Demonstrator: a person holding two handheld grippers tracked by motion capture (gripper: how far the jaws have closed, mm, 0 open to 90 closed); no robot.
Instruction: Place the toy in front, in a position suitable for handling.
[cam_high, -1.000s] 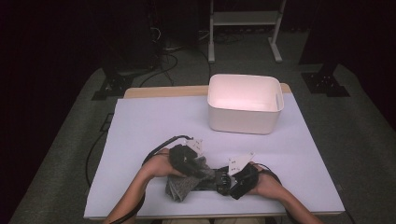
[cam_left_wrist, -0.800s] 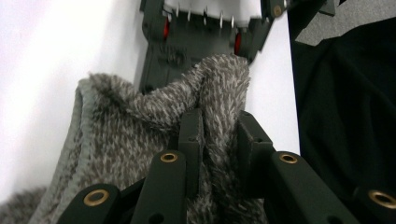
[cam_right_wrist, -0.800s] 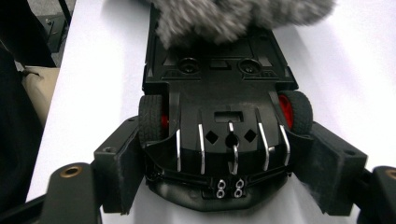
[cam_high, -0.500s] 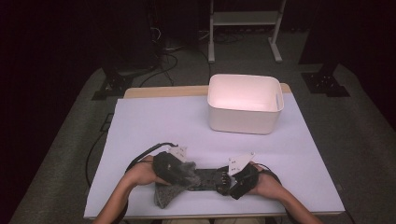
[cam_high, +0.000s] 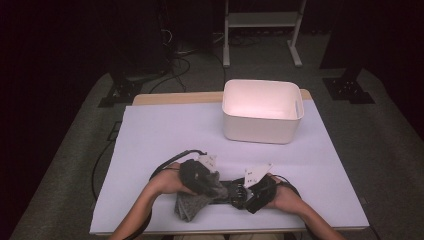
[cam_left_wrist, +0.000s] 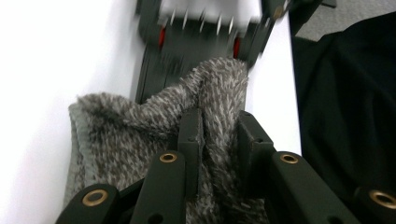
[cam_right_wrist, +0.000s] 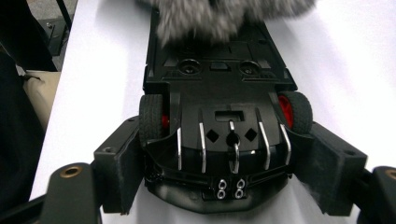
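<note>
Toy car (cam_right_wrist: 219, 126) front under fuzzy cloth (cam_left_wrist: 140, 126)

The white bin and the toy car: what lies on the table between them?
Nothing: in the high view the white sheet is bare from the white bin down to the toy car, which the right gripper holds.

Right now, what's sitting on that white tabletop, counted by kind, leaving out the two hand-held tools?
White bin: 1
Black toy car: 1
Grey fuzzy cloth: 1
Total: 3
</note>
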